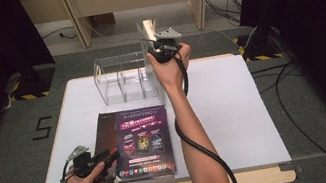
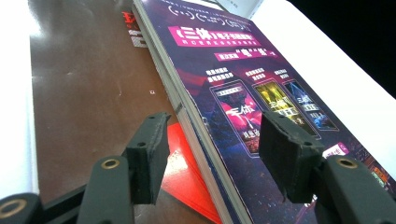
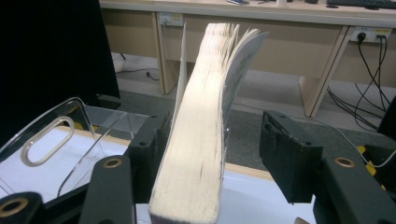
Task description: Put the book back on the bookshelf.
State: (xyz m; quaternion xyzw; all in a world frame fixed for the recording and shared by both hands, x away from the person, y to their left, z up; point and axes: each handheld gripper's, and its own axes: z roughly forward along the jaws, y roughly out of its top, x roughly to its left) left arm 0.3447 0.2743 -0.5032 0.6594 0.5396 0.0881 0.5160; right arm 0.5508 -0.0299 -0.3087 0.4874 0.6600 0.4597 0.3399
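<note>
A "5" [image 1: 41,128] is marked on the floor.

A purple cover with pink banners and three small panels is seen on the top book [image 1: 142,143], lower centre; beneath it, a brown book [image 2: 88,93] — red-cornered. Cream page edges are shown by the upright book [image 3: 198,135]; the organiser [image 1: 121,81] is clear, the surface [image 1: 234,104] white.

We are looking at two bare forearms, no sleeves showing, each hand wrapped around a matte black plastic two-jaw left gripper [image 1: 109,155] and right gripper [image 1: 155,38]. Each is carrying a grey three-cornered plate on top. A thick black cable [image 1: 196,149] is trailing from the right one along the forearm; a thinner one is looping by the left hand [image 1: 79,180]. In the gripper views we are seeing blocky black jaws with rough rectangular pads [image 2: 286,149] and brass-coloured ringed rivets [image 2: 110,163] at the jaw joints.
</note>
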